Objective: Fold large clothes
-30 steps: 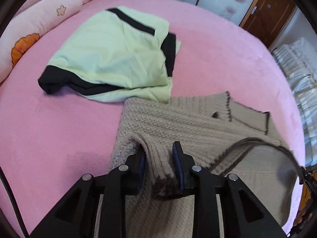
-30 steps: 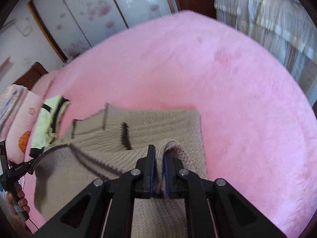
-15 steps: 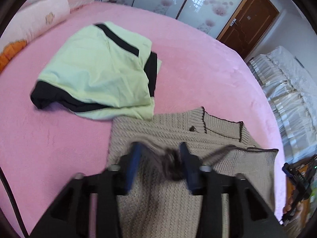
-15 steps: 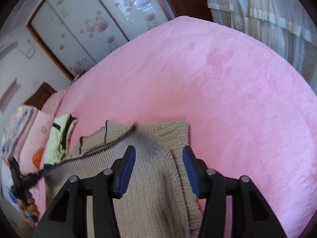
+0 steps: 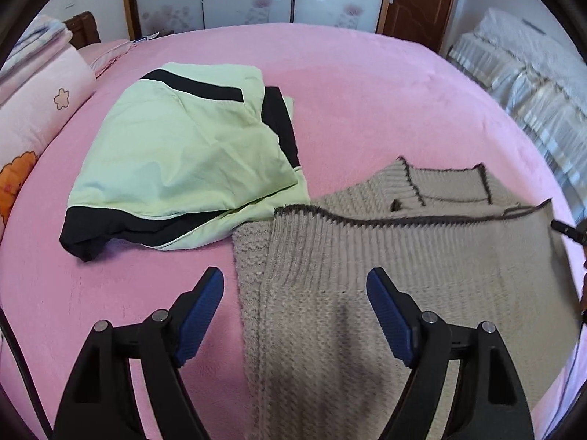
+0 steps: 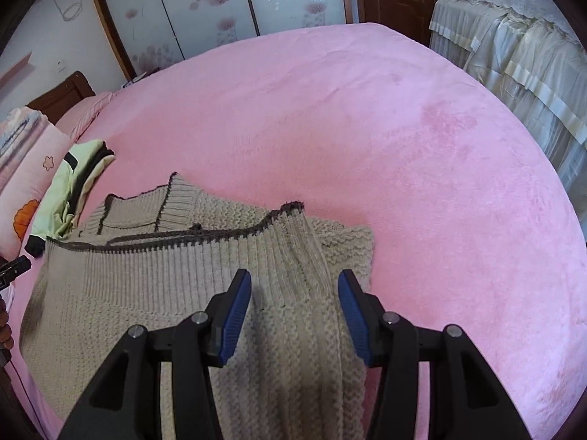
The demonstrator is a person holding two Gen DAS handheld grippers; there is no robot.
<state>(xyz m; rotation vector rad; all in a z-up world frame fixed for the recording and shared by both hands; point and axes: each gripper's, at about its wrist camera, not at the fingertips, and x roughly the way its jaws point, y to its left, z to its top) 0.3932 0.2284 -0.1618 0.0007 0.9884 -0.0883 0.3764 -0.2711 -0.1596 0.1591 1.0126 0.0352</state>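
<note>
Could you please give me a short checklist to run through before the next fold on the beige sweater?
1. Left gripper open, nothing held: ok.
2. Right gripper open, nothing held: ok.
3. Beige sweater hem folded up toward the collar: ok.
4. Folded hem edge lies straight: not ok, it runs a little wavy.
5. Sweater clear of the green garment: not ok, their edges overlap at the sweater's left corner.
6. Sleeves tucked flat beneath: cannot tell.
</note>
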